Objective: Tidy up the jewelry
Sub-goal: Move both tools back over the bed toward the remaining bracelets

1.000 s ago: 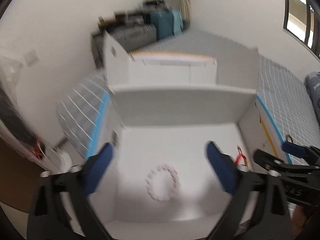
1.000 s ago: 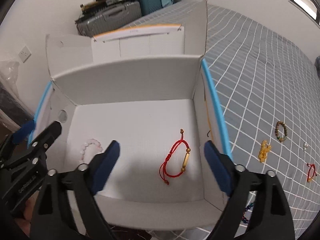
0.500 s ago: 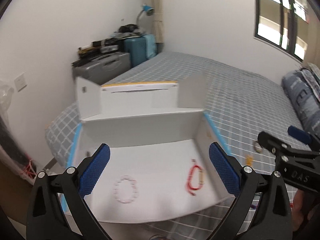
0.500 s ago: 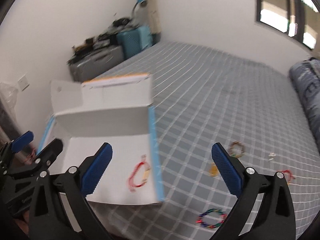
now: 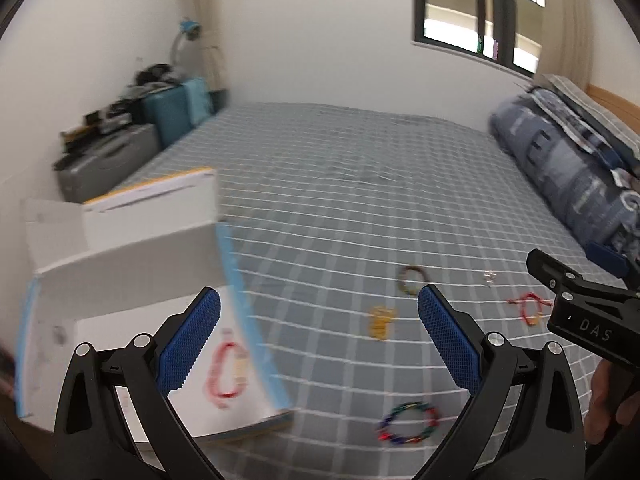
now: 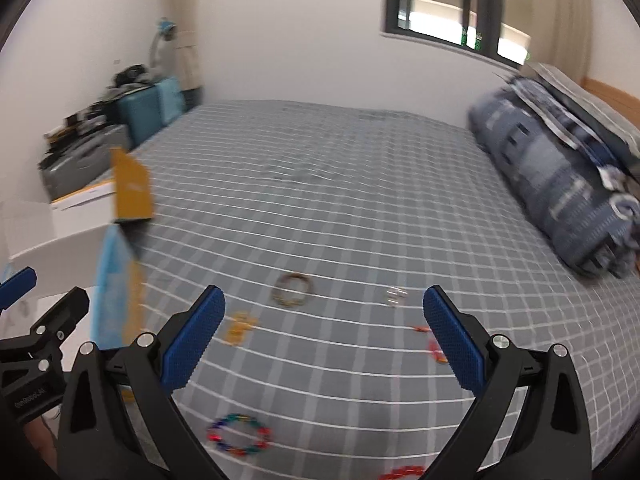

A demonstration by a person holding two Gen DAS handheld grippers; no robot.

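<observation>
A white cardboard box (image 5: 132, 256) with blue edges lies open on the bed at the left; a red cord bracelet (image 5: 226, 376) lies inside it. On the checked bedspread lie a multicolour bead bracelet (image 5: 406, 426), a yellow piece (image 5: 380, 320), a brown bead bracelet (image 5: 412, 278), small silver earrings (image 5: 489, 277) and a red cord bracelet (image 5: 528, 308). My left gripper (image 5: 318, 344) is open and empty above the box's right edge. My right gripper (image 6: 324, 344) is open and empty above the loose jewelry: multicolour bracelet (image 6: 239, 435), brown bracelet (image 6: 292, 289), yellow piece (image 6: 239, 326).
A rolled blue quilt (image 6: 560, 184) lies along the bed's right side. Suitcases (image 5: 120, 152) and clutter stand against the wall at the far left. A window (image 6: 456, 4) is in the back wall. The box's flap (image 6: 132, 188) stands up at the left.
Both grippers have lifted and swung right, away from inside the box toward the loose jewelry on the bedspread. The pink bead bracelet in the box has left both views.
</observation>
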